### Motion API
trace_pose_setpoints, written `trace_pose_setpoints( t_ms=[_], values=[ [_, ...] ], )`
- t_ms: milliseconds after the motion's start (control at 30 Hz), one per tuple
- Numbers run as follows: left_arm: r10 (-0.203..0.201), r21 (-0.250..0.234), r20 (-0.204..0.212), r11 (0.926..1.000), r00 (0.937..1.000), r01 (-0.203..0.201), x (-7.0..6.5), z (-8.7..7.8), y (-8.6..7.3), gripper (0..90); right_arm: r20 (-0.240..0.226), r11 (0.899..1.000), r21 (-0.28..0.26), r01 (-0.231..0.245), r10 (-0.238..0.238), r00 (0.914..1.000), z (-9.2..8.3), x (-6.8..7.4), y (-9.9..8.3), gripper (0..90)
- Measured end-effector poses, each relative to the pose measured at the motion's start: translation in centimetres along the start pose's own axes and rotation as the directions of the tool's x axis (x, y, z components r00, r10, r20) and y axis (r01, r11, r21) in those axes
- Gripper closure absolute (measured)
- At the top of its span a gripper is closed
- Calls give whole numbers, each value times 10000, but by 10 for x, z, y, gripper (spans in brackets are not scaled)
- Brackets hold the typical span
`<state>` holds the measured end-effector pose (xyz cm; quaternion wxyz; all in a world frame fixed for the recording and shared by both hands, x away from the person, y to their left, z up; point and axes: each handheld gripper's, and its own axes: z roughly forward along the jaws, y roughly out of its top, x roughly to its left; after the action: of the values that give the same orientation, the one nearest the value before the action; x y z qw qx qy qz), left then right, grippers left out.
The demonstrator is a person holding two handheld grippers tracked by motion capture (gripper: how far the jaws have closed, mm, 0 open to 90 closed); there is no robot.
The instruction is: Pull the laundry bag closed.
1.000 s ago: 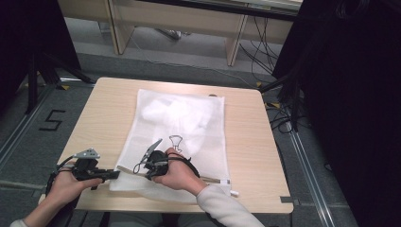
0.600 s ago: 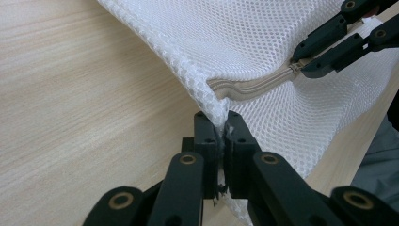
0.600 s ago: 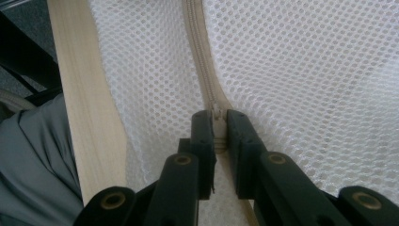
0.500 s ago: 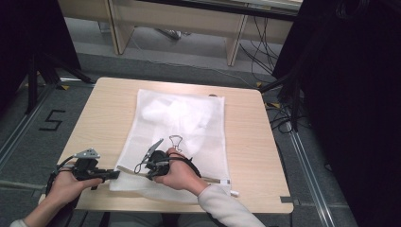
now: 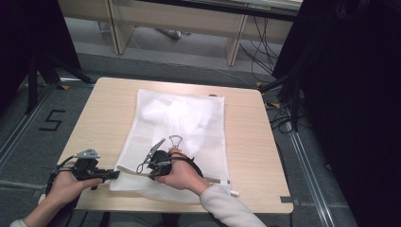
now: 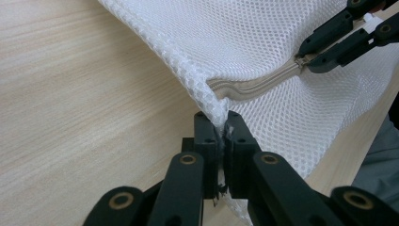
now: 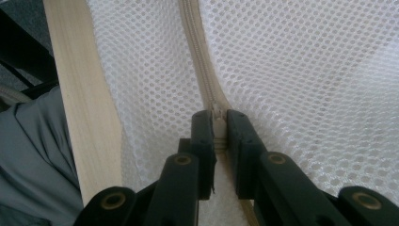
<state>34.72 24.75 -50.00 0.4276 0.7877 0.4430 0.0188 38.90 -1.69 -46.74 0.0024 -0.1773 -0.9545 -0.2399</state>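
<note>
A white mesh laundry bag (image 5: 189, 137) lies flat on the wooden table (image 5: 108, 109), with white cloth (image 5: 175, 113) inside its far half. My left gripper (image 5: 115, 174) sits at the bag's near left corner. In the left gripper view, the left gripper (image 6: 222, 118) is shut on the bag's mesh edge (image 6: 207, 92), where the beige zipper (image 6: 256, 87) ends. My right gripper (image 5: 142, 168) lies on the bag's near part. In the right gripper view, the right gripper (image 7: 217, 116) is shut on the zipper pull, with the zipper (image 7: 200, 61) running straight ahead. Its jaws also show pinching the pull (image 6: 301, 61).
The table's near edge (image 7: 70, 94) runs just beside the bag, with the person's grey clothing (image 7: 33, 155) below it. Cables (image 5: 283, 113) and a dark curtain (image 5: 350, 94) stand to the right of the table. A floor mark "5" (image 5: 52, 120) lies at the left.
</note>
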Motion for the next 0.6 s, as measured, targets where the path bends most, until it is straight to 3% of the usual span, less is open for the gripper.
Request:
trace_pose_setpoints(
  t_ms=[433,467,533,600],
  values=[
    [77,187,42,9998,10000,-77,0,-1,1,852,37,10000,43,57,-58,10000,-3,-1,-2,827],
    [35,-24,19,10000,10000,-35,0,0,0,851,54,10000,11,26,-26,10000,-3,-1,-2,827],
    [77,185,50,9998,10000,-78,0,-1,1,852,34,10000,-19,58,-58,10000,-3,-1,-3,827],
    [64,135,-34,9999,10000,-64,0,-1,1,851,-7,9999,-37,-126,126,9999,-4,-1,-3,827]
  ],
)
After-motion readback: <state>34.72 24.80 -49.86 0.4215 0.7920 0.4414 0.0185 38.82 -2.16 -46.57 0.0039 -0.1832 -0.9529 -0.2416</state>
